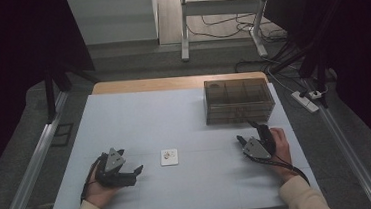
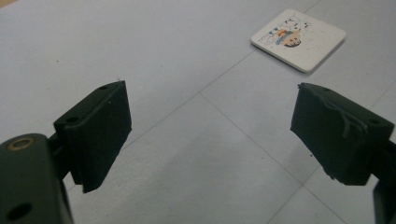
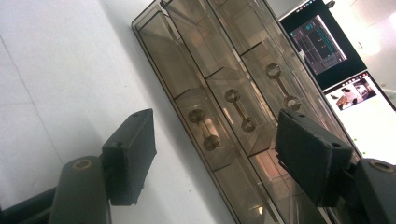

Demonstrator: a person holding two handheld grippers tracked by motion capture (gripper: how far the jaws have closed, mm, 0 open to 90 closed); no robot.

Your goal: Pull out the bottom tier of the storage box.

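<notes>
High view: overhead, facing forward and down, whole bench [image 1: 124, 119] seen from afar.
Left gripper view: low, close above bench, facing the small tile [image 2: 299, 39]; tile shared with high view.
Right gripper view: close, tilted, facing the drawer box [image 3: 224, 107]; box shared with high view.

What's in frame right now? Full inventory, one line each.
table: 1, pale grey top with a wooden far edge, centre of the high view
small square card: 1, white with a small coloured print, flat on the table between the two grippers, touching neither
drawer box: 1, smoky clear plastic, three drawers with dumbbell-shaped handles, far right part of the table
power strip: 1, white, on the floor right of the table
desk frame: 1, white metal, on the floor beyond the table
left gripper: 1, black, fingers apart with nothing between them, aimed toward the card
right gripper: 1, black, fingers apart with nothing between them, facing the drawer fronts
</notes>
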